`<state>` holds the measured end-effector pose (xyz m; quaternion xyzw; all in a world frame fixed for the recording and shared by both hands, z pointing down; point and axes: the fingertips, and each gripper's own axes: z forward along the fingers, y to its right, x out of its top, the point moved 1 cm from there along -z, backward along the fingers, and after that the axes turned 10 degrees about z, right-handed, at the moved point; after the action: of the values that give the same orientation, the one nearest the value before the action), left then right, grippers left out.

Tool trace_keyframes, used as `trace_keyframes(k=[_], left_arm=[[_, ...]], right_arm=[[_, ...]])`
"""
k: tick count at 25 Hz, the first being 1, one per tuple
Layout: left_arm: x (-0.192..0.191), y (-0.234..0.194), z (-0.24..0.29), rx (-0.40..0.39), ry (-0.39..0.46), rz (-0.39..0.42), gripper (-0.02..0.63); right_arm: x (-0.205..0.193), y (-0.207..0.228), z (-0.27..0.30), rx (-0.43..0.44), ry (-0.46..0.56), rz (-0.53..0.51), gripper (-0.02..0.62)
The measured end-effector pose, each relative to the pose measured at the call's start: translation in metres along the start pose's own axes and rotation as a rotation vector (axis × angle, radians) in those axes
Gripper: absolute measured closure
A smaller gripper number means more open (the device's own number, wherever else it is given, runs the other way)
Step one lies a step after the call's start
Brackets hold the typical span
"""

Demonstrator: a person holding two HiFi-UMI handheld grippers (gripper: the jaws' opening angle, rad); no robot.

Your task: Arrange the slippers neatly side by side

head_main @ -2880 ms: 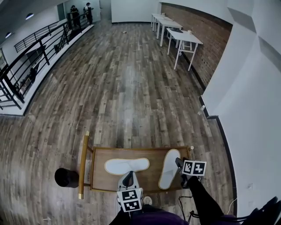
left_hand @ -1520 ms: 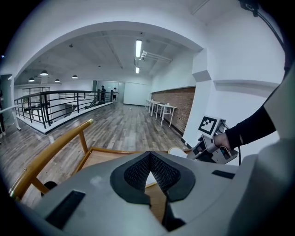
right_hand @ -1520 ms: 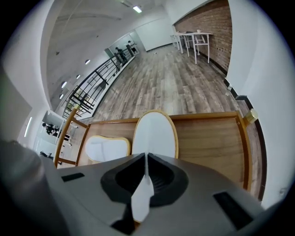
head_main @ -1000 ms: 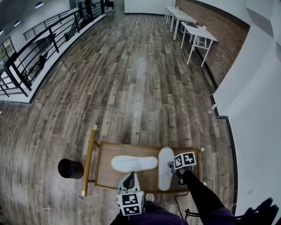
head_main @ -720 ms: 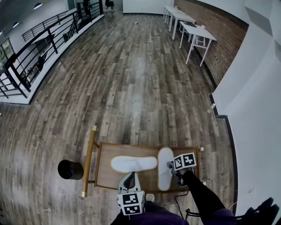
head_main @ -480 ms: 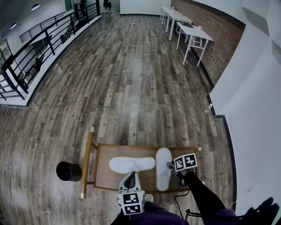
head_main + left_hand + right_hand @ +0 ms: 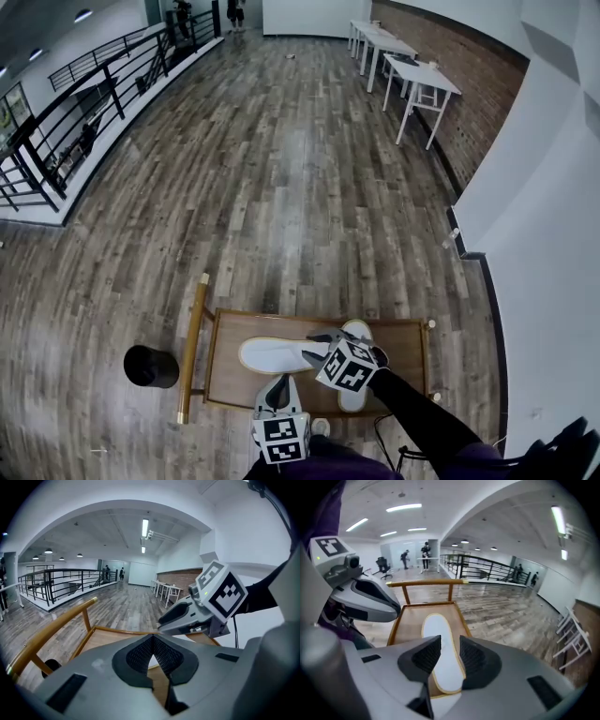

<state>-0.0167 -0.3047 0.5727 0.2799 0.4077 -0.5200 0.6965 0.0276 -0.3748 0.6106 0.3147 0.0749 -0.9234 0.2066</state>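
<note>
Over crosswise slipper (image 7: 272, 354), right claw (image 7: 449, 644) jaws just parted, gripping nothing.

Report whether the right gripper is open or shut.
Open, having just opened: the right gripper shows a gap between its pads, with the white slipper lying beyond it, ungripped.

Head view: high up, aimed fwd and steeply down, so the low table (image 7: 405, 367) sits at the bottom edge w/ the long wood floor (image 7: 281, 187) running away above it. Left gripper view: very low, close over the table's near side, facing roughly level down the hall. Right gripper view: higher, tilted down along the tabletop (a white slipper (image 7: 436, 630) lies mid-frame). All three share table, floor and black railing (image 7: 84, 103).
</note>
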Motion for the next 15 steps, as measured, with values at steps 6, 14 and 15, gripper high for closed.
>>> trace_keyframes(k=[6, 14, 15], left_arm=[[-0.007, -0.024, -0.015, 0.05, -0.012, -0.012, 0.606], [-0.018, -0.041, -0.02, 0.088, -0.034, -0.033, 0.606], [-0.017, -0.042, -0.02, 0.091, -0.037, -0.036, 0.606]], right_arm=[[-0.008, -0.025, 0.062, 0.078, -0.165, -0.199, 0.495], [-0.021, -0.017, 0.107, 0.053, -0.282, -0.252, 0.494], [-0.022, -0.017, 0.11, 0.053, -0.297, -0.256, 0.495]])
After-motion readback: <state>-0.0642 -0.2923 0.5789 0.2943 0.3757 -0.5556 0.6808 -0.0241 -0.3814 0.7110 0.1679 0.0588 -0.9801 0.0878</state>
